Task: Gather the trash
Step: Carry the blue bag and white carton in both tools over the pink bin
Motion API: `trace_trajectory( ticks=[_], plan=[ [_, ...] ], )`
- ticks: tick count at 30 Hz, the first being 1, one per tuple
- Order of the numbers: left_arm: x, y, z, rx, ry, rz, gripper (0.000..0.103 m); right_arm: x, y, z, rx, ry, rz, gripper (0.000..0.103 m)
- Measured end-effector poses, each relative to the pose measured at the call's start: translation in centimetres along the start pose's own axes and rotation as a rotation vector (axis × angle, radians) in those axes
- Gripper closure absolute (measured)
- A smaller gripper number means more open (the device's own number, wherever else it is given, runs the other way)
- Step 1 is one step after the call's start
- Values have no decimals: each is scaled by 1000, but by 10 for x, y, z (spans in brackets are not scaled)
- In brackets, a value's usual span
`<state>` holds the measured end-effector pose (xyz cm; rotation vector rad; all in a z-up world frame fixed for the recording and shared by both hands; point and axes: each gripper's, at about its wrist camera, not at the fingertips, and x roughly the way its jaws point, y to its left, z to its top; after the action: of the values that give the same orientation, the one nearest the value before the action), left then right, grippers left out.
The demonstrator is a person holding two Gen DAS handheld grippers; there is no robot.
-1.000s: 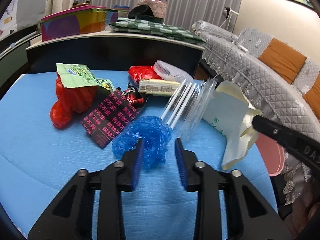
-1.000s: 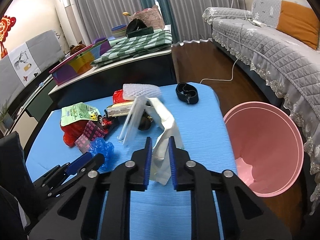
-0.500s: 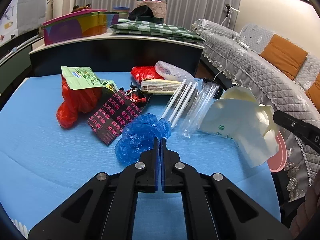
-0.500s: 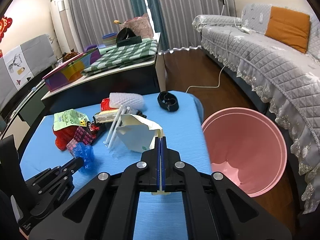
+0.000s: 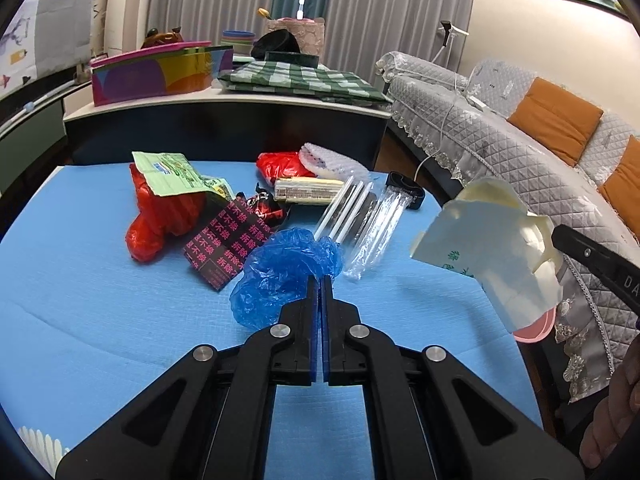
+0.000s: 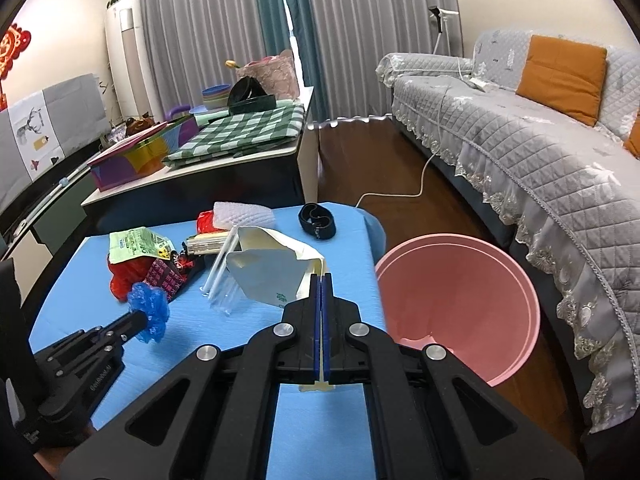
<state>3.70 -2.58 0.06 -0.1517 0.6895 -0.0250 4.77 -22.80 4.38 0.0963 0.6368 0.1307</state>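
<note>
You are early in the job. Your left gripper [image 5: 321, 280] is pinched tight on the blue plastic bag [image 5: 280, 268], which looks lifted just clear of the blue table [image 5: 80, 300]. Your right gripper [image 6: 322, 280] is squeezed together on an edge of the cream paper bag [image 6: 268, 276], held up in the air near the table's right edge, with the pink bin [image 6: 460, 304] just beyond on the floor. The bin looks almost empty; only a pale scrap shows at its bottom, so I judge that little has gone in yet.

Still lying on the table: the red plastic bag [image 5: 160, 216] with a green packet [image 5: 172, 174] on top, a dark wrapper [image 5: 224, 244], clear tube sleeves [image 5: 360, 216], a flat box [image 5: 308, 191], a piece of bubble wrap [image 5: 332, 164] and a black strap [image 5: 404, 190].

The dark wrapper carries rows of pink Chinese characters, too small to read with certainty. The paper bag shows green printed characters, partly hidden. The green packet's print is illegible. The other gripper's arm shows the letters "DA".
</note>
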Motion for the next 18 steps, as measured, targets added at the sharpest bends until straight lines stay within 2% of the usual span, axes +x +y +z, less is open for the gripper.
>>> trace_trajectory(
  ticks=[18],
  plan=[
    [-25, -22, 0, 45, -45, -20, 102, -36, -31, 0, 26, -56, -48, 103]
  ],
)
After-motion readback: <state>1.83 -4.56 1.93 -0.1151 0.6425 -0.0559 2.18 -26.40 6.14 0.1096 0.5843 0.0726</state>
